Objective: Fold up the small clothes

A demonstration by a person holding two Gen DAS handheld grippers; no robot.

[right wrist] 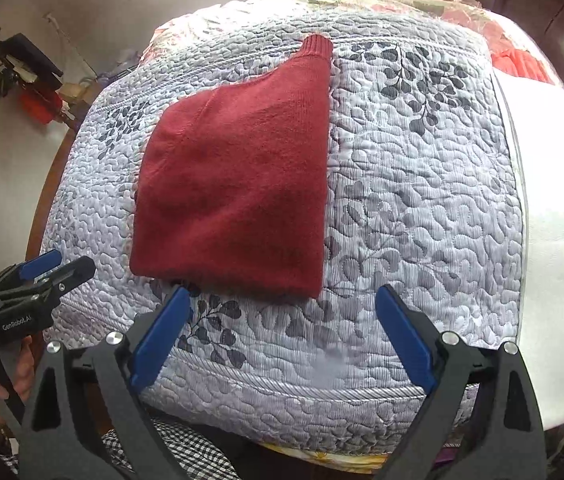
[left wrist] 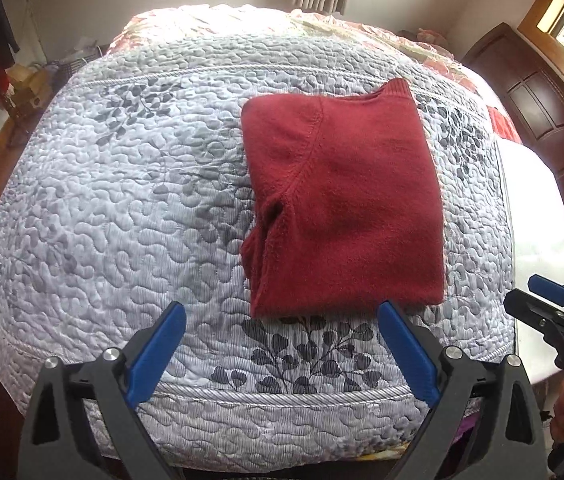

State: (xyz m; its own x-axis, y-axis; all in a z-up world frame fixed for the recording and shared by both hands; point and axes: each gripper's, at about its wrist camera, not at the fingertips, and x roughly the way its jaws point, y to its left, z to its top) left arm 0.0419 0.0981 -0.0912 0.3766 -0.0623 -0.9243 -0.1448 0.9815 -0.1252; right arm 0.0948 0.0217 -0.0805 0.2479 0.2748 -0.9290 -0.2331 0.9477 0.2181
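**Quilted bed, red sweater folded on top**

Grey leaf-print quilt (left wrist: 121, 200) covers the bed, and a folded red sweater (left wrist: 346, 208) lies flat on it, cuff pointing away. Just short of its near edge, the left tool (left wrist: 282, 320) hovers with fingers spread, empty. Beside it, the right tool (right wrist: 282, 308) is likewise spread, holding nothing.

Sweater (left wrist: 346, 204) on quilt (left wrist: 121, 200) — centred

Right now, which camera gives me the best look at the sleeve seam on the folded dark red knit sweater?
The left wrist view: the folded dark red knit sweater shows its curved raised seam and the tucked sleeve along its left edge. The right wrist view shows the sweater whole with the ribbed cuff, but the seam is faint.
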